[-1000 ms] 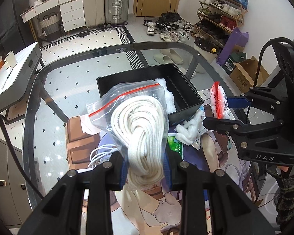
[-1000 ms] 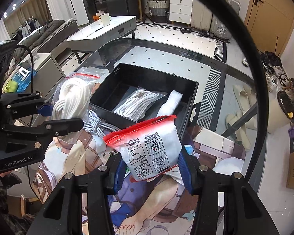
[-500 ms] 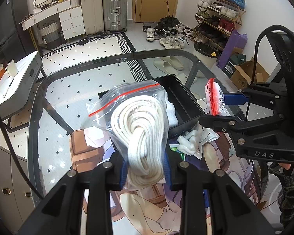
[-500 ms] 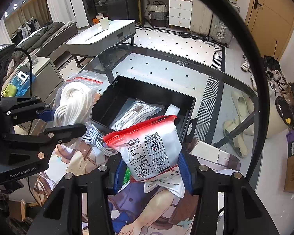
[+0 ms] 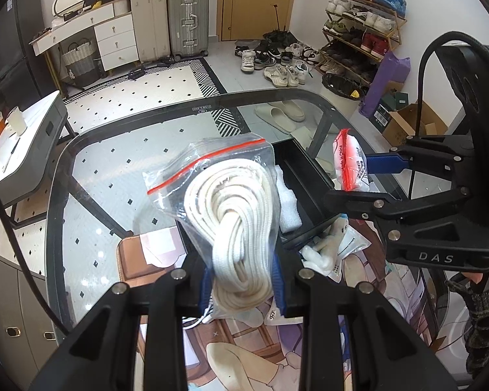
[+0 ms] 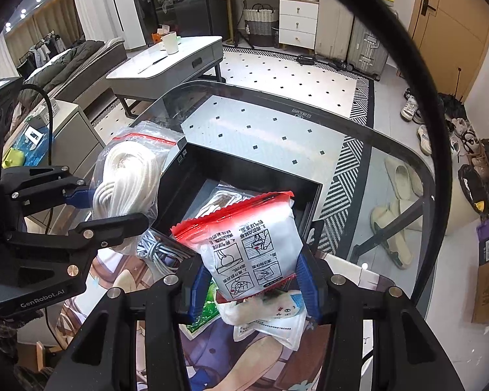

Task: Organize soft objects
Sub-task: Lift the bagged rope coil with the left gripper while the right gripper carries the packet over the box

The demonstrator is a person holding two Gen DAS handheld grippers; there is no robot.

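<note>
Left wrist view: my left gripper (image 5: 243, 285) is clamped on the bag of rope (image 5: 231, 218), a clear zip bag with a red seal holding a coil of white cord, its blue pads (image 5: 278, 288) pressing the lower end of the coil while the bag stands up and away from me, raised above the glass table (image 5: 97, 176). Just beyond and to the right of the bag lies the black tray (image 5: 309, 192), with a white foam piece (image 5: 288, 202) inside against its near wall. To the far right my right gripper (image 5: 350, 176) reaches in from the side, gripping the red-edged packet (image 5: 348, 166) above the tray's right end. Below that, between the two grippers, loose white packets (image 5: 339, 247) lie on the printed mat (image 5: 244, 352). Right wrist view: my right gripper (image 6: 254, 290) is closed on the red-edged packet (image 6: 254, 247), a white pouch with printed instruction panels, pinched at its lower sides and held just ahead of me over the near wall of the black tray (image 6: 218, 169). A bagged white cord (image 6: 225, 198) lies inside the tray, directly behind the packet. To the left my left gripper (image 6: 114, 205) holds the bag of rope (image 6: 127, 176) beside the tray's left wall, and a grey cable bundle (image 6: 163, 251) lies on the mat under it. Beneath my fingers more white packets (image 6: 270, 319) and a green packet (image 6: 208, 309) rest on the printed mat (image 6: 244, 365)
</note>
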